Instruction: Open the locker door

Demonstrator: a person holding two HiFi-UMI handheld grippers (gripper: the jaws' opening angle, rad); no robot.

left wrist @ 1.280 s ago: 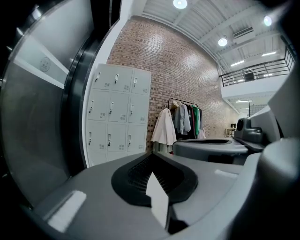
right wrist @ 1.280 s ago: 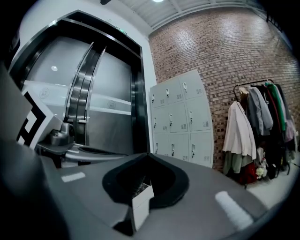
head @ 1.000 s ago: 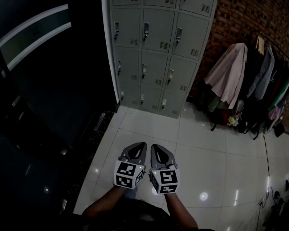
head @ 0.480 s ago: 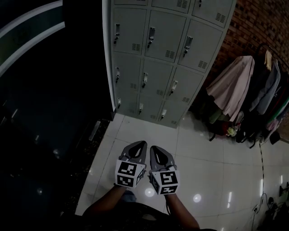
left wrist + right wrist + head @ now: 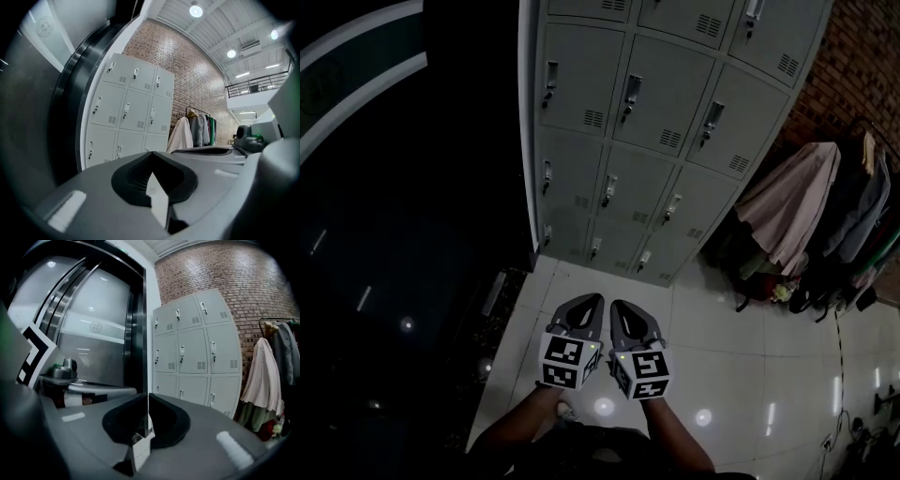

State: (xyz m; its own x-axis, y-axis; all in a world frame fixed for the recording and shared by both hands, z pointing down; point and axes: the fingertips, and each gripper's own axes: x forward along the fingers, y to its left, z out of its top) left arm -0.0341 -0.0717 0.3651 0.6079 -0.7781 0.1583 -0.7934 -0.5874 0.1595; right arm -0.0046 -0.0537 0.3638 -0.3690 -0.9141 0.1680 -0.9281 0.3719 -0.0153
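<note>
A bank of grey lockers (image 5: 656, 141) stands ahead, three columns wide, every door shut, each with a small latch handle (image 5: 630, 94). It also shows in the left gripper view as the lockers (image 5: 129, 117) and in the right gripper view as the lockers (image 5: 197, 352). My left gripper (image 5: 592, 302) and right gripper (image 5: 619, 306) are held side by side low over the tiled floor, well short of the lockers. Both have their jaws closed with nothing between them.
A dark glass wall or door (image 5: 412, 187) runs along the left of the lockers. A brick wall (image 5: 862, 66) and a rack of hanging coats (image 5: 806, 216) stand at the right. White glossy floor tiles (image 5: 741, 366) lie between me and the lockers.
The lockers have grown larger and shifted right and down in the head view as I come closer. Both grippers have kept their place and stayed shut.
</note>
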